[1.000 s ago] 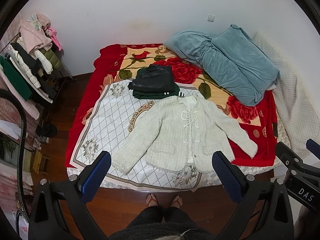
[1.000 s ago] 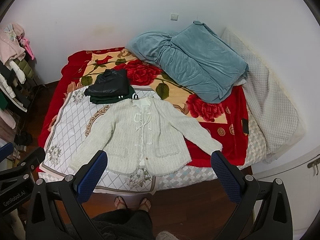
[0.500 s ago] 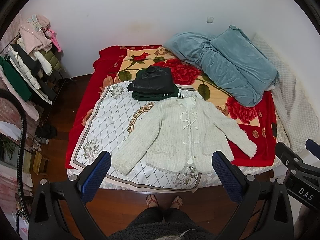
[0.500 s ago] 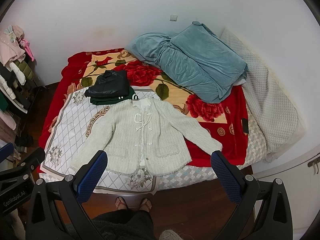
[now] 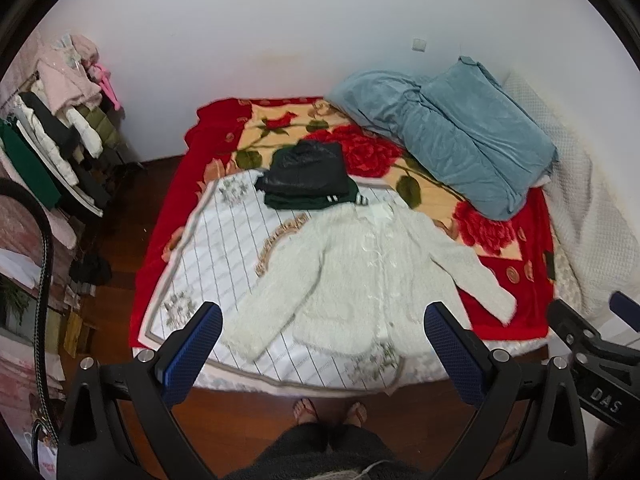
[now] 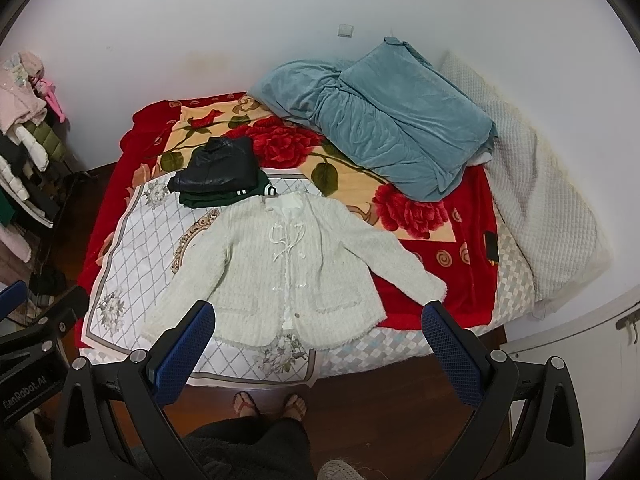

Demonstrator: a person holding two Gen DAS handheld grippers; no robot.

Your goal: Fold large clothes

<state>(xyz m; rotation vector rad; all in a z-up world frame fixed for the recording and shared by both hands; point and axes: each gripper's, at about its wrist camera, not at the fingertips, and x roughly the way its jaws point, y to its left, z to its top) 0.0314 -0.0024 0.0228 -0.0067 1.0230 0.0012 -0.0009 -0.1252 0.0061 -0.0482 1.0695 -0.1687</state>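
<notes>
Both tools, left tool (image 5: 322,334) and right tool (image 6: 318,332), gape wide, empty, above the white cardigan (image 6: 288,268) spread flat on the bed (image 6: 472,300). Only the left view shows the full clothes rack (image 5: 52,160), left of the bed.

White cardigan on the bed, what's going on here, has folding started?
Not yet. A person stands at the foot of the bed with a gripper in each hand; the left gripper and right gripper are both open, held above the near edge and touching nothing. The white cardigan lies spread flat, front up, sleeves out to both sides. Behind it sits a stack of dark folded clothes, and a blue blanket is piled at the far right.
</notes>
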